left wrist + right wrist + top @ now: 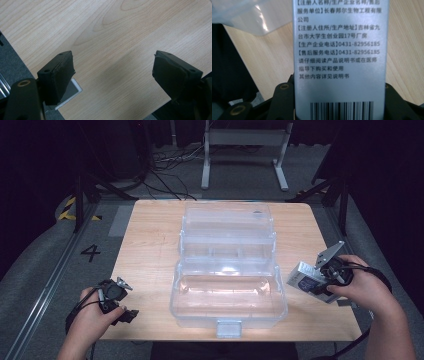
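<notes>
Jaws of the right gripper (324, 279) clamp a silver printed carton (306, 278), lifted above the table (150, 245) just right of the open clear organizer box (227, 265). The left gripper (113, 72) rests empty, jaws wide.

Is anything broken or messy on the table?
Nothing looks broken or spilled. The clear plastic box sits open and straight on the table. The right gripper holds a small silver carton tilted beside it; the left gripper is open.
</notes>
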Motion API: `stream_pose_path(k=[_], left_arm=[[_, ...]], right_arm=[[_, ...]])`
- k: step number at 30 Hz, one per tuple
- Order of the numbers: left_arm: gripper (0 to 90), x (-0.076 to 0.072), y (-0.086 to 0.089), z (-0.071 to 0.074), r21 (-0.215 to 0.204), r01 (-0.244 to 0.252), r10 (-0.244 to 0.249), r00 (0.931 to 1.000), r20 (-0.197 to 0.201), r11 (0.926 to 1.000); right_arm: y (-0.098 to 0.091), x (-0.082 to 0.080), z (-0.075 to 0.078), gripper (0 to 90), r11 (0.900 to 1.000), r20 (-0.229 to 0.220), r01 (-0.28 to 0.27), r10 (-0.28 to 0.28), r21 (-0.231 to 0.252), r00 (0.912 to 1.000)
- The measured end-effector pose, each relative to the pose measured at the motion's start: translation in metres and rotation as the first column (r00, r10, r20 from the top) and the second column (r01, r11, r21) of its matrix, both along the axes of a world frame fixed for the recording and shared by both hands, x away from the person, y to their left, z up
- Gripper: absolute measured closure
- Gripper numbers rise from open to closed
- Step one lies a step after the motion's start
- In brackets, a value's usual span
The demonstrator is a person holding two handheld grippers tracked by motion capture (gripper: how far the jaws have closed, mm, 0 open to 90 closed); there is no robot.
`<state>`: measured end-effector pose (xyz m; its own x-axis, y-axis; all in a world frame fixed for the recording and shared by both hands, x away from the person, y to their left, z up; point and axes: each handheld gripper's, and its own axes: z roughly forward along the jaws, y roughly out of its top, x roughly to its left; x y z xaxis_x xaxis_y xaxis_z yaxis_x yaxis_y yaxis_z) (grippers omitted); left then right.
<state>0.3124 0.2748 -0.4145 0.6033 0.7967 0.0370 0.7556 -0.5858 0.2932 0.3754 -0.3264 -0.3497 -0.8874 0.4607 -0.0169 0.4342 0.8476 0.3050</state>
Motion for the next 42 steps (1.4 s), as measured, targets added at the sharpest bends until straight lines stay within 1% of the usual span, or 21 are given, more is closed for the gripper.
stream_pose_path(k=[1, 2, 7, 12, 14, 17, 18, 20, 23, 25, 26, 27, 28, 30, 31, 35, 37, 39, 40, 41, 42], left_arm=[[18.0, 0.000, 0.000, -0.001, 0.004, 0.003, -0.003, 1.0000, -0.002, 1.0000], [18.1, 0.000, -0.001, -0.002, -0.001, -0.006, 0.006, 0.9999, -0.012, 1.0000], [18.1, 0.001, -0.002, -0.003, -0.001, 0.006, -0.006, 0.9999, -0.011, 1.0000], [18.1, 0.001, -0.002, -0.003, 0.008, 0.004, -0.004, 1.0000, -0.006, 1.0000], [18.1, 0.001, -0.002, -0.003, 0.007, 0.005, -0.005, 1.0000, -0.008, 1.0000], [18.0, 0.001, -0.002, -0.003, 0.008, 0.010, -0.010, 0.9999, -0.006, 0.9999], [18.1, 0.001, -0.002, -0.003, 0.012, 0.012, -0.012, 0.9999, -0.003, 0.9998], [18.0, 0.001, -0.002, -0.003, 0.011, 0.011, -0.011, 0.9999, -0.003, 0.9999], [18.0, 0.001, -0.003, -0.003, 0.009, 0.011, -0.011, 0.9999, -0.009, 0.9999], [18.0, 0.002, -0.003, -0.003, 0.017, 0.017, -0.017, 0.9999, -0.001, 0.9997], [18.1, 0.002, -0.003, -0.003, 0.015, 0.016, -0.016, 0.9999, 0.000, 0.9998], [18.0, 0.001, -0.004, -0.003, 0.006, 0.003, -0.003, 0.9999, -0.010, 1.0000], [18.1, 0.001, -0.003, -0.003, 0.015, 0.014, -0.014, 0.9999, -0.001, 0.9998], [18.0, 0.001, -0.003, -0.003, 0.012, 0.012, -0.012, 0.9999, -0.002, 0.9998], [18.0, 0.002, -0.003, -0.003, 0.012, 0.012, -0.012, 0.9999, -0.006, 0.9999], [18.1, 0.001, -0.003, -0.004, 0.010, 0.013, -0.013, 0.9999, -0.004, 0.9999], [18.1, 0.001, -0.003, -0.003, 0.012, 0.016, -0.016, 0.9999, -0.002, 0.9998], [18.1, 0.001, -0.004, -0.003, 0.008, 0.007, -0.007, 1.0000, -0.006, 0.9999], [18.1, 0.001, -0.004, -0.003, 0.011, 0.009, -0.009, 0.9999, -0.006, 0.9999], [18.1, 0.001, -0.004, -0.003, 0.013, 0.016, -0.016, 0.9999, -0.002, 0.9998], [18.1, 0.001, -0.004, -0.003, 0.009, 0.012, -0.012, 0.9999, -0.008, 0.9999]], right_arm=[[0.002, -0.001, 0.004, 56.7, 0.9999, -0.003, -0.007, 0.007, 0.011, 1.0000], [0.003, -0.001, 0.007, 56.7, 0.9999, 0.009, -0.012, 0.012, 0.007, 0.9999], [0.011, -0.002, 0.022, 56.8, 0.9996, 0.021, -0.027, 0.027, 0.005, 0.9994], [0.019, -0.004, 0.036, 56.8, 0.9985, 0.022, -0.048, 0.048, 0.025, 0.9986], [0.023, -0.006, 0.041, 56.8, 0.9973, 0.018, -0.059, 0.059, 0.044, 0.9981], [0.028, -0.009, 0.048, 56.8, 0.9944, 0.025, -0.087, 0.085, 0.060, 0.9960], [0.031, -0.011, 0.050, 56.8, 0.9940, 0.034, -0.094, 0.092, 0.056, 0.9952], [0.033, -0.012, 0.052, 56.8, 0.9930, 0.034, -0.104, 0.102, 0.056, 0.9942], [0.047, -0.017, 0.060, 56.7, 0.9880, 0.040, -0.146, 0.144, 0.049, 0.9887], [0.053, -0.019, 0.062, 56.7, 0.9855, 0.045, -0.162, 0.160, 0.051, 0.9861], [0.056, -0.019, 0.062, 56.7, 0.9835, 0.044, -0.172, 0.169, 0.057, 0.9846], [0.061, -0.020, 0.063, 56.7, 0.9836, 0.044, -0.169, 0.166, 0.064, 0.9851], [0.064, -0.021, 0.064, 56.7, 0.9820, 0.036, -0.172, 0.170, 0.077, 0.9848], [0.068, -0.022, 0.065, 56.7, 0.9803, 0.038, -0.179, 0.176, 0.084, 0.9837], [0.078, -0.023, 0.065, 56.7, 0.9761, 0.039, -0.200, 0.197, 0.086, 0.9796], [0.091, -0.026, 0.064, 56.7, 0.9715, 0.043, -0.226, 0.223, 0.071, 0.9738], [0.105, -0.028, 0.064, 56.7, 0.9617, 0.050, -0.267, 0.264, 0.064, 0.9633], [0.109, -0.028, 0.064, 56.7, 0.9601, 0.050, -0.272, 0.269, 0.065, 0.9619], [0.118, -0.029, 0.064, 56.7, 0.9537, 0.049, -0.293, 0.291, 0.066, 0.9556], [0.121, -0.029, 0.064, 56.6, 0.9522, 0.046, -0.299, 0.296, 0.063, 0.9539], [0.125, -0.030, 0.064, 56.6, 0.9535, 0.044, -0.295, 0.293, 0.061, 0.9552]])
